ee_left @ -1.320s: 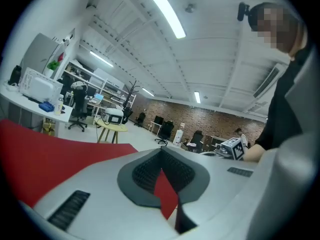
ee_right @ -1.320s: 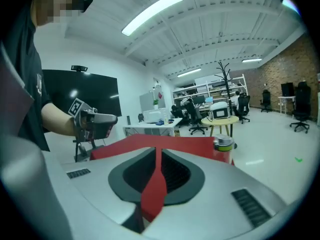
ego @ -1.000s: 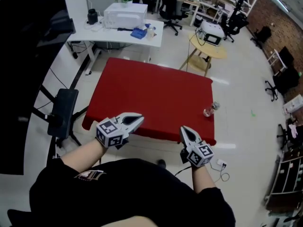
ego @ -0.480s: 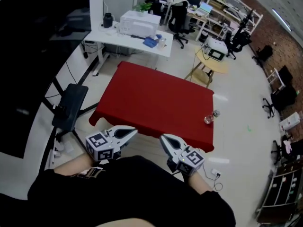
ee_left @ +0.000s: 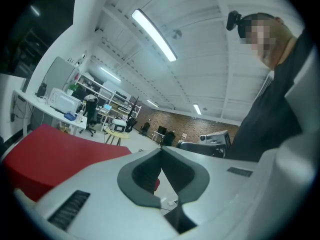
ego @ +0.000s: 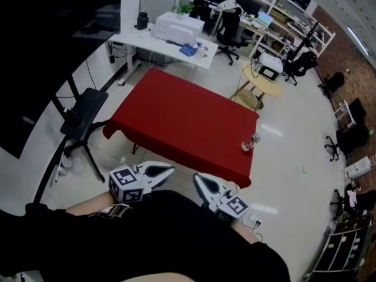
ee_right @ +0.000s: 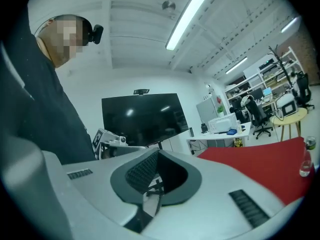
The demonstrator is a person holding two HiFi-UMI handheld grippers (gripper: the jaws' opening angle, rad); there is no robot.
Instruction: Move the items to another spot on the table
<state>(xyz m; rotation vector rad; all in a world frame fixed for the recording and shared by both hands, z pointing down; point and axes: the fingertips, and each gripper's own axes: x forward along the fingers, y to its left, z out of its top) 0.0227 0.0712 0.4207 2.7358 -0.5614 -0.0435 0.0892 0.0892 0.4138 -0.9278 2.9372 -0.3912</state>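
Head view: the red-covered desk (ego: 176, 119) carries a small clear bottle (ego: 247, 144) at its right edge, close to the near right corner; at this size it cannot be told whether one thing or two stand there. Both tools hang off the desk, in front of its near edge and close against the person's dark top. The left tool (ego: 171, 170) and the right tool (ego: 196, 179) point towards each other with their tips near but apart. A black chair (ego: 83, 111) stands beside the desk's left edge. Left gripper view: the jaws meet at their tips with nothing between them. Beyond them lie the near left corner of the red desk, the floor and the right tool against the person's top; the bottle does not appear here. Right gripper view: these jaws also stand closed and empty. Behind them are the left tool's marker cube and a large dark screen (ee_right: 142, 115), neither seen from the left tool. The bottle stands upright on the red desk at the picture's right edge.
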